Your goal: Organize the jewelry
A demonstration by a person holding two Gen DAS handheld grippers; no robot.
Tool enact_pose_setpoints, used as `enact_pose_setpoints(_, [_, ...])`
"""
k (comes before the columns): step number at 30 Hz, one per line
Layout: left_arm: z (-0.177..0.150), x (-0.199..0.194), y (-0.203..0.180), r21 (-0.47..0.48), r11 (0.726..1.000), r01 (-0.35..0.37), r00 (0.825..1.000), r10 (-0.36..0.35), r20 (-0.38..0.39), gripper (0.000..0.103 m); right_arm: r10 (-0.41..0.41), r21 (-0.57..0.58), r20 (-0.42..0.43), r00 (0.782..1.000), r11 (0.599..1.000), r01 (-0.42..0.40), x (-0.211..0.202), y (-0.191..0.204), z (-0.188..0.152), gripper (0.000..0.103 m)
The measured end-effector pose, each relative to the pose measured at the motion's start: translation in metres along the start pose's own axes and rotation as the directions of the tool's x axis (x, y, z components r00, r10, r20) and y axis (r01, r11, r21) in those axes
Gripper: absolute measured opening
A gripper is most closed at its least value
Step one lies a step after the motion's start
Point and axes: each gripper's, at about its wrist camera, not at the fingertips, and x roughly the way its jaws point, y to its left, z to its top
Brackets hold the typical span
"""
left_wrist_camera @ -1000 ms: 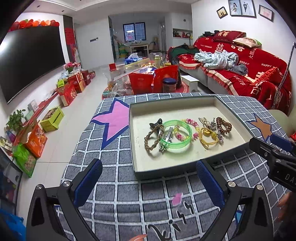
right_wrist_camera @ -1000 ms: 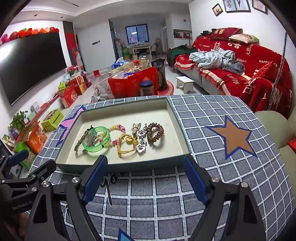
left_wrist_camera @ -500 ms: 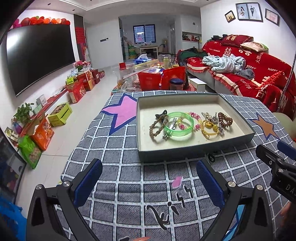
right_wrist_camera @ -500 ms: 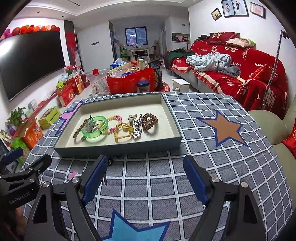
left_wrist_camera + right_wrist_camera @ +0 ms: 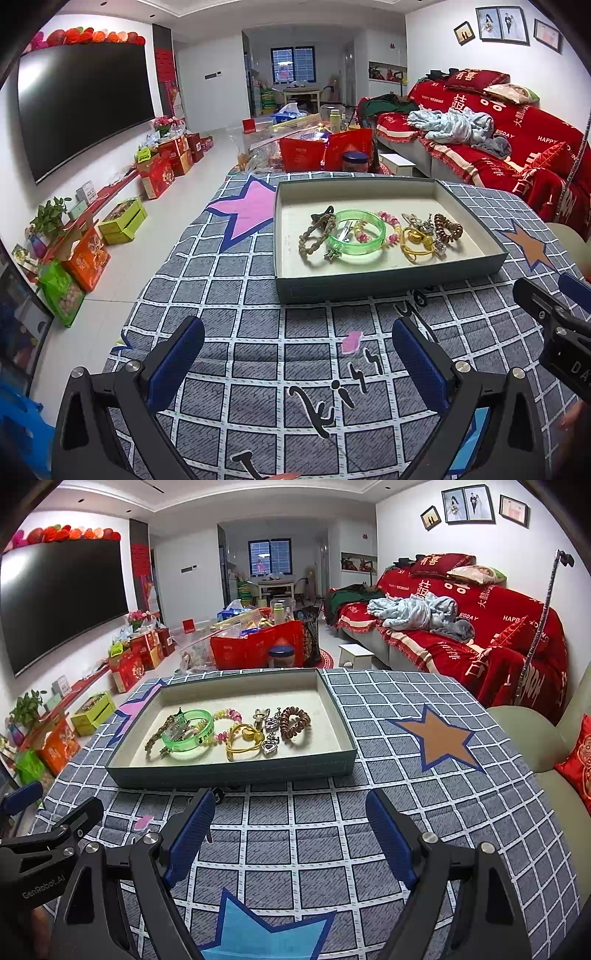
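both tools hang spread and empty over the checked desk [image 5: 424,794], the left tool [image 5: 297,360] and right tool [image 5: 290,829] short of the tray [image 5: 236,768]. the jewelry sits in a row inside it: green bangle [image 5: 356,236] rigid and slick (pinch across its rim), braided bracelet [image 5: 314,236] limp, coil hair tie [image 5: 294,720] springy, heart charms [image 5: 271,734] small and tangle-prone. all look light.
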Motion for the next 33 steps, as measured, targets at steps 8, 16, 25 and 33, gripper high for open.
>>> enact_pose_setpoints(8, [0.0007, -0.0037, -0.0011, 0.000, 1.000, 0.010, 1.000, -0.010, 0.002, 0.103, -0.002, -0.003, 0.002, 1.000, 1.000, 0.002, -0.0014, 0.0004, 0.0001, 0.086])
enact_pose_setpoints(16, [0.0012, -0.0047, -0.0015, -0.004, 1.000, 0.006, 1.000, -0.006, 0.005, 0.103, -0.001, -0.003, 0.004, 1.000, 1.000, 0.001, -0.0022, 0.0005, 0.0004, 0.086])
enact_pose_setpoints(25, [0.0015, -0.0050, -0.0002, -0.009, 1.000, 0.004, 1.000, -0.004, 0.006, 0.103, 0.001, -0.010, 0.006, 1.000, 1.000, -0.001, -0.0068, 0.0012, 0.0028, 0.086])
enact_pose_setpoints(33, [0.0011, -0.0051, 0.0031, -0.011, 1.000, 0.001, 1.000, -0.001, 0.004, 0.103, -0.001, -0.010, 0.006, 1.000, 1.000, 0.001, -0.0084, 0.0019, 0.0038, 0.086])
